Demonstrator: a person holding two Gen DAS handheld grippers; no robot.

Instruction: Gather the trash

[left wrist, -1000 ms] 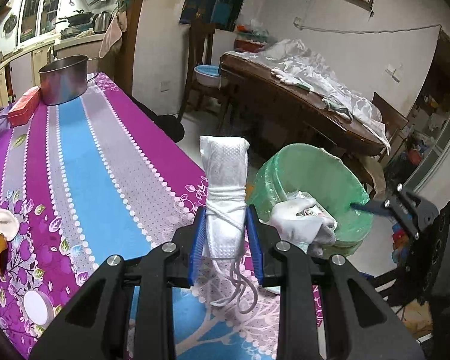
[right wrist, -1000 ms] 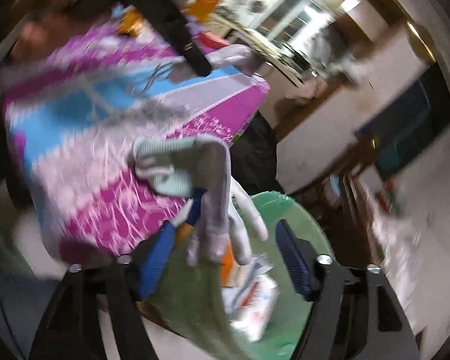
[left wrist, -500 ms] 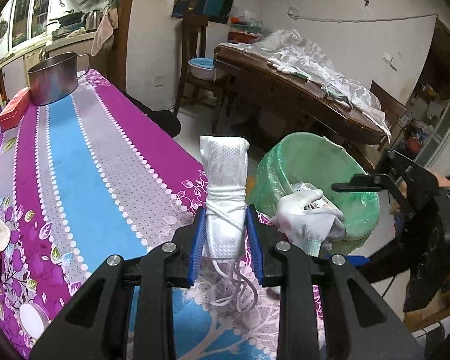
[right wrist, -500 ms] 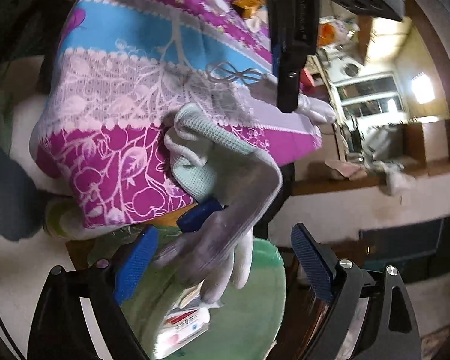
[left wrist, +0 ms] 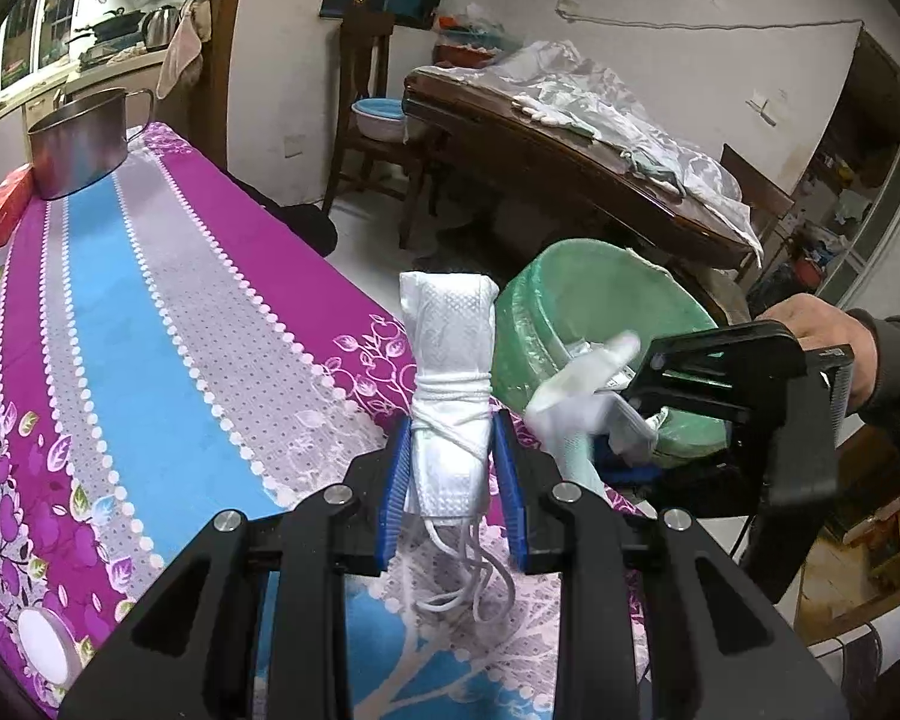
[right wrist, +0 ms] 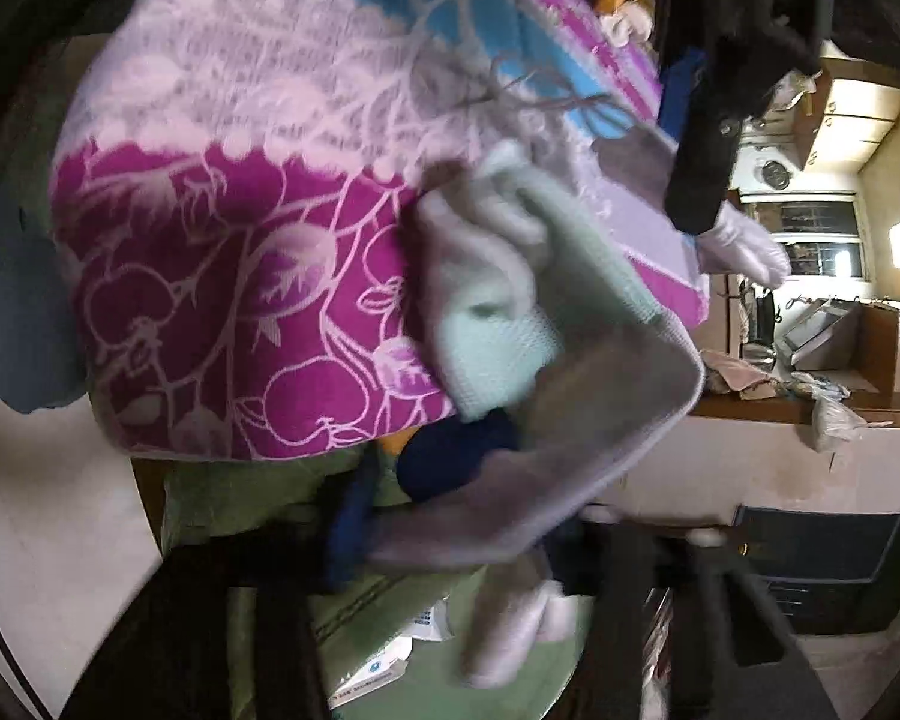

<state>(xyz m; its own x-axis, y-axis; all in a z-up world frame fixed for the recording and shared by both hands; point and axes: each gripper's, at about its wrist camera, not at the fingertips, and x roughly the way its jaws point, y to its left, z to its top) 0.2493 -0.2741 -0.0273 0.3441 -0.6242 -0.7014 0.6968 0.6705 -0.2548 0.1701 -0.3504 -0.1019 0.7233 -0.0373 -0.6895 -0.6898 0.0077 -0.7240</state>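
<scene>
My left gripper (left wrist: pixel 450 480) is shut on a rolled white face mask (left wrist: pixel 450 360) bound with its own string, held upright over the purple and blue tablecloth (left wrist: pixel 150 312). To its right, a hand (left wrist: pixel 822 330) holds my right gripper (left wrist: pixel 636 420) over the green-lined trash bin (left wrist: pixel 600 288). A white glove (left wrist: pixel 570 408) lies between its closing jaws. The blurred right wrist view shows the glove (right wrist: pixel 510 324) draped over one finger, above the bin liner (right wrist: pixel 450 684) and a printed packet (right wrist: pixel 378 672). A gap still shows between the pads.
A steel pot (left wrist: pixel 78 144) and a red box (left wrist: pixel 0 216) stand at the table's far end. A white round lid (left wrist: pixel 42 642) lies near the front left. Behind the bin is a dark wooden table (left wrist: pixel 510 138) under a plastic sheet, with a chair (left wrist: pixel 372 90) and a blue basin (left wrist: pixel 378 114).
The right gripper has rolled and dropped lower over the bin, and its jaws have narrowed around the glove. The left gripper has kept its hold on the mask with little movement.
</scene>
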